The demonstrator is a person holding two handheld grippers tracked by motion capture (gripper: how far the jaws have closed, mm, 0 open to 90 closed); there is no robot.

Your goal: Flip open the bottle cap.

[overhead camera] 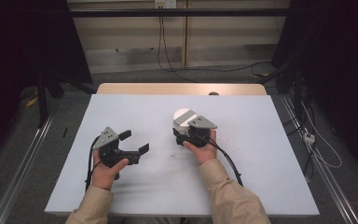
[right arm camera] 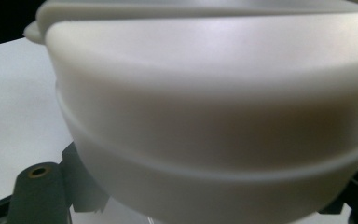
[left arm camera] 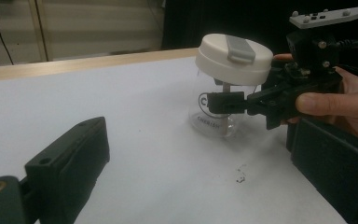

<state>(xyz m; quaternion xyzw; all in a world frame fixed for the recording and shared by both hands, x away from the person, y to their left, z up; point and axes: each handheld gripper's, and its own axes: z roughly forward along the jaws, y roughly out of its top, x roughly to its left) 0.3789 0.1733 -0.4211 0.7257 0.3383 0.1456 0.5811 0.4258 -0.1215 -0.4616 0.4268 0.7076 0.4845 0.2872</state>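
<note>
A clear cup [left arm camera: 213, 116] with dark printing stands on the white table, topped by a white lid [overhead camera: 182, 116] with a grey flip tab [left arm camera: 238, 48]. My right gripper [overhead camera: 181, 134] is shut on the cup's clear wall just under the lid, one black finger [left arm camera: 224, 102] lying across the near side. In the right gripper view the lid [right arm camera: 205, 116] looms close above the jaws. My left gripper [overhead camera: 134, 141] stands open to the left of the cup, well apart from it, with nothing between its fingers [left arm camera: 70, 156].
The white table top [overhead camera: 261, 154] has a wooden strip [overhead camera: 182, 88] along its far edge. A small dark speck [left arm camera: 239, 176] lies in front of the cup. Cables and a power strip [overhead camera: 310, 137] lie on the floor to the right.
</note>
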